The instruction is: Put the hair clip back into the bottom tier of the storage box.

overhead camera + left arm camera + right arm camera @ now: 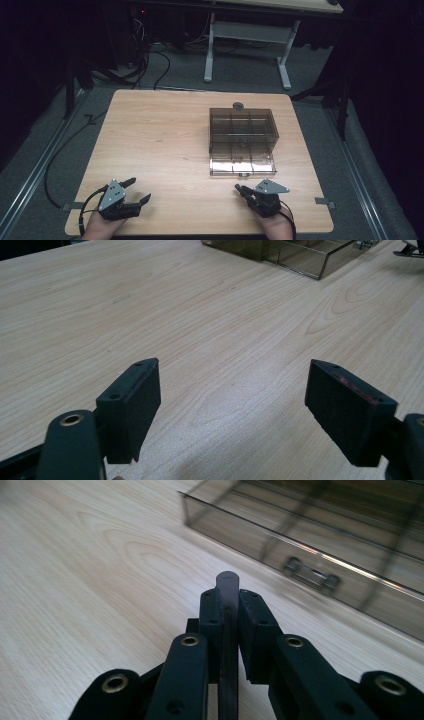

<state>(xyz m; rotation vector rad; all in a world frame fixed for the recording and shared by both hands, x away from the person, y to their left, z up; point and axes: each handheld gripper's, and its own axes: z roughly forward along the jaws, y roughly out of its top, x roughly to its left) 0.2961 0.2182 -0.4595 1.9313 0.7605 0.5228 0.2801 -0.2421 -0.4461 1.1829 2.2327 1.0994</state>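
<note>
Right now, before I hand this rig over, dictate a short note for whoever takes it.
Left gripper: jaws open, nothing between them, low over the near left of the table.
Right gripper: jaws shut on a thin dark piece, near the table's front edge, pointing at the box.
Smoky compartment box: right of centre, its latch side facing the person; the lid appears folded open.
Small round dark thing: on the table just behind the box.
Done: the piece is gripped.
Left: probably carry it to the box and place it in a compartment; nothing has been released yet.
</note>
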